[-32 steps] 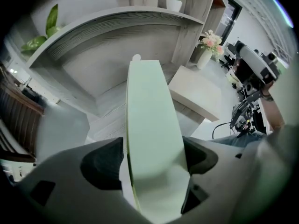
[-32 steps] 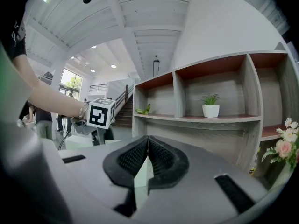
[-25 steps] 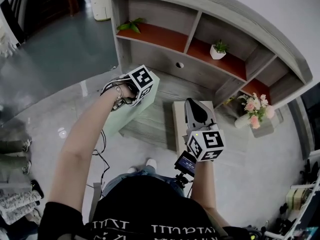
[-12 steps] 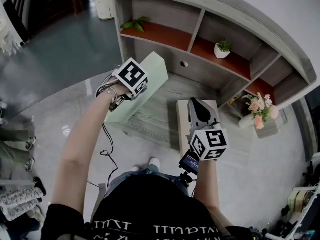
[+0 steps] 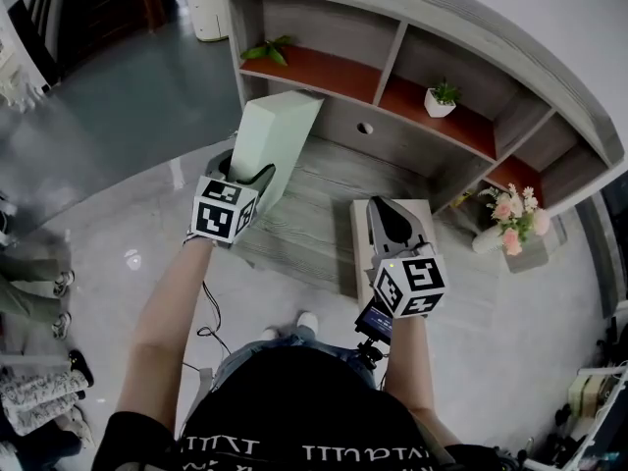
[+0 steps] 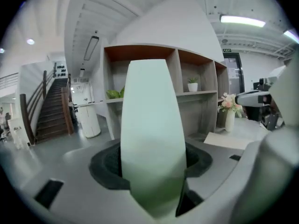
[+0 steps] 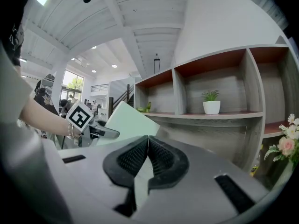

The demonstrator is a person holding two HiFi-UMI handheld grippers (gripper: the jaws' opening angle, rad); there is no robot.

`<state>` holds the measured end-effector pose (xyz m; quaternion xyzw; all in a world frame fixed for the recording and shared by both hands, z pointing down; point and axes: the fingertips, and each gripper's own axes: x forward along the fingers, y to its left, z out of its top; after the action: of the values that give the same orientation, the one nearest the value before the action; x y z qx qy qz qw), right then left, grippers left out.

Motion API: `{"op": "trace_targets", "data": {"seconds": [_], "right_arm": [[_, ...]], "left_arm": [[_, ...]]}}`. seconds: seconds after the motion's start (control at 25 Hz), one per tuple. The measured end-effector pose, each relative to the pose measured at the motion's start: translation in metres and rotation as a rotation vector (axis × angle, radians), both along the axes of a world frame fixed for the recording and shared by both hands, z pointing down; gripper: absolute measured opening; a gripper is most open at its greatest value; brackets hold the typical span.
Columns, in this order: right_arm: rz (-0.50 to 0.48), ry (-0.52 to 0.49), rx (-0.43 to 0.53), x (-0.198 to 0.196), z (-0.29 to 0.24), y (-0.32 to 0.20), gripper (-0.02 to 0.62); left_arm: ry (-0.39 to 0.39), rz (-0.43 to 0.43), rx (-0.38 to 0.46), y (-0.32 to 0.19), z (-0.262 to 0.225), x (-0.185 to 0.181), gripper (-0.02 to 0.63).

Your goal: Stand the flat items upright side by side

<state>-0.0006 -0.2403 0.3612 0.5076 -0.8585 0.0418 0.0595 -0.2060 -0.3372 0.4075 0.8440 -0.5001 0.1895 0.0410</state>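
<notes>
My left gripper is shut on the near end of a pale green flat box, which is lifted off the surface and points toward the shelf unit. In the left gripper view the box fills the space between the pads. The right gripper view shows it too, as a slanted box at the left. My right gripper stays level over a cream flat item on the low wooden platform. Its pads meet at the tip. I cannot tell whether they touch the cream item.
A grey shelf unit with red-brown shelves stands behind the platform. It holds a small potted plant and a leafy plant. A vase of flowers stands at the right. Another person's legs show at the left edge.
The left gripper has swung the green box up from a low slant to a raised pose aimed at the shelves, and its marker cube has come nearer me. The right gripper has stayed put.
</notes>
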Motion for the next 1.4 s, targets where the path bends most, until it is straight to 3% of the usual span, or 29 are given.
{"op": "trace_targets", "data": {"seconds": [0.24, 0.64, 0.84, 1.4], "right_arm": [[0.006, 0.013, -0.009, 0.003, 0.005, 0.002, 0.015], [0.032, 0.014, -0.031, 0.022, 0.004, -0.001, 0.015], [0.011, -0.038, -0.069, 0.029, 0.005, -0.007, 0.015], [-0.027, -0.049, -0.114, 0.034, 0.016, -0.042, 0.015]], "left_arm": [[0.081, -0.095, 0.136, 0.007, 0.018, -0.019, 0.284], [0.111, -0.21, -0.027, -0.027, 0.071, -0.03, 0.285], [0.142, -0.266, -0.082, -0.056, 0.082, -0.038, 0.285], [0.063, -0.329, -0.064, -0.123, 0.086, -0.037, 0.287]]}}
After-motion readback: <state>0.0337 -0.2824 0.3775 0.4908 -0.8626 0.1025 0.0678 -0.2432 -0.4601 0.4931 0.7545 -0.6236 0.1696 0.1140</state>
